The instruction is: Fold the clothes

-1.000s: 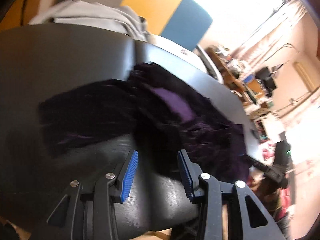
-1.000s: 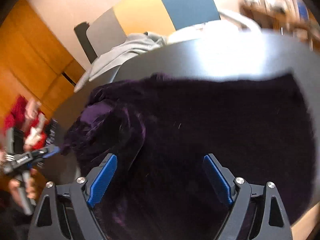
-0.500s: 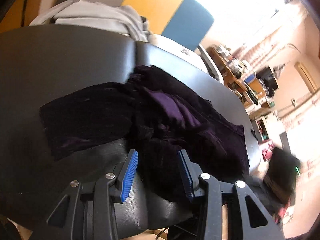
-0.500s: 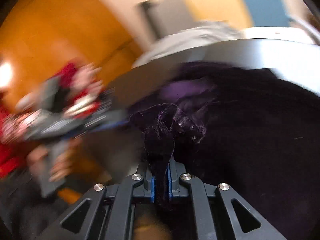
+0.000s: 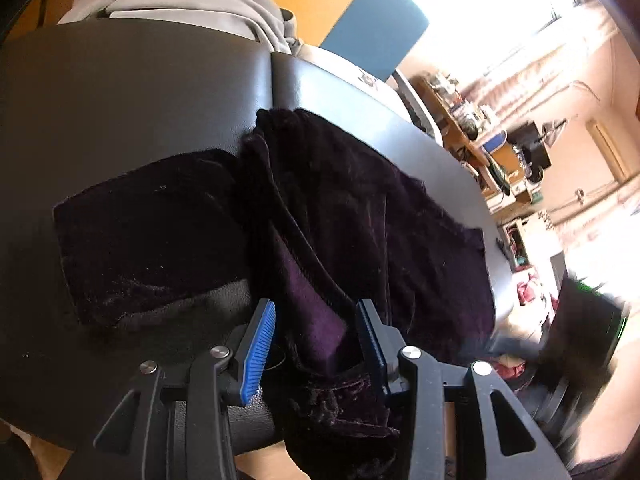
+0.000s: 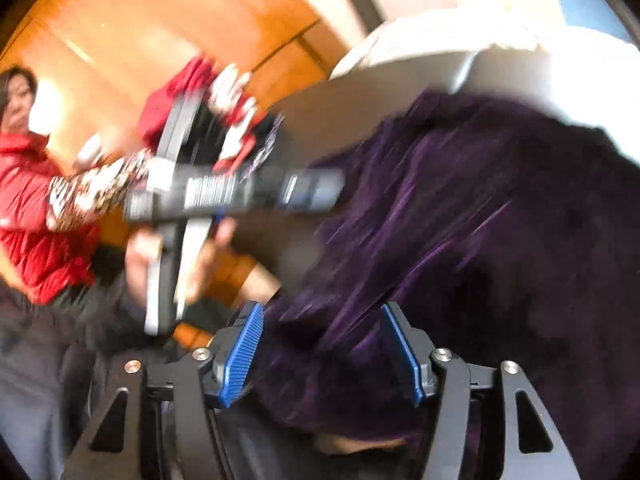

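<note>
Garment (image 5: 360,208) half-folded, still bunched on table (image 5: 140,100); left gripper (image 5: 316,340) open around cloth, right gripper (image 6: 320,356) jaws opening, cloth between, smoothing left.

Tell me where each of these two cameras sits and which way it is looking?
Left wrist: sits on the left gripper, looking down along its fingers at the purple garment on the dark table; no body part shows.
Right wrist: sits on the right gripper, whose jaws are opening with cloth between them; it looks across the garment at the left gripper and a hand holding it, red sleeve behind.
Shared: garment, table, grey clothes.
</note>
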The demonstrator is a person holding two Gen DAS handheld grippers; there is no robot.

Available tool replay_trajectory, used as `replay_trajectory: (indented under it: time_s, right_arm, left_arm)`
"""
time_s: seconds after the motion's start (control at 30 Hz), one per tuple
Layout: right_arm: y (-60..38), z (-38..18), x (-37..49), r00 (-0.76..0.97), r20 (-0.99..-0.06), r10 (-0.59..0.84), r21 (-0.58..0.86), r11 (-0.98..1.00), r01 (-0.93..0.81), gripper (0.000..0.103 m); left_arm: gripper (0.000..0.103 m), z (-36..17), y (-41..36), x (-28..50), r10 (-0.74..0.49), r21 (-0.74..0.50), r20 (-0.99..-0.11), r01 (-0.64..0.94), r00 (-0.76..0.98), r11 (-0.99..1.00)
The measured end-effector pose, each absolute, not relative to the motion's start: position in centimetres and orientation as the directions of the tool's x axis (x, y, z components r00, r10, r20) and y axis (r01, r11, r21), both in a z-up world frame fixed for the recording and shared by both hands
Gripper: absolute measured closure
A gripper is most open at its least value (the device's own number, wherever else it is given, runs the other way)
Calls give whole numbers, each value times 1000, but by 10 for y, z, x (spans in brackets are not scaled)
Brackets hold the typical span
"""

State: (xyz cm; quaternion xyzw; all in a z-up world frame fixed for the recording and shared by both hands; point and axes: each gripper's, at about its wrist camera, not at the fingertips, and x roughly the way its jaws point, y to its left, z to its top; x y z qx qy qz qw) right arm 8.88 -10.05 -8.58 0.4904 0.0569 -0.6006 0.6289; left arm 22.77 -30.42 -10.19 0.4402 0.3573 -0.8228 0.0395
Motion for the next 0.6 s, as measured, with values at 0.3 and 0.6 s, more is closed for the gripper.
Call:
replay_trajectory:
  time_s: [0.3, 0.6]
  right_arm:
    - [-247, -55, 57, 164, -787, -595, 238, -48, 970, 38]
    - [-251, -93, 94, 315, -820, -477, 360, -2, 933, 39]
  left_arm:
    - [60, -116, -298, 260, 248, -595, -705, 365, -664, -716]
    - [60, -116, -374, 305, -4, -487, -742, 543, -670, -684]
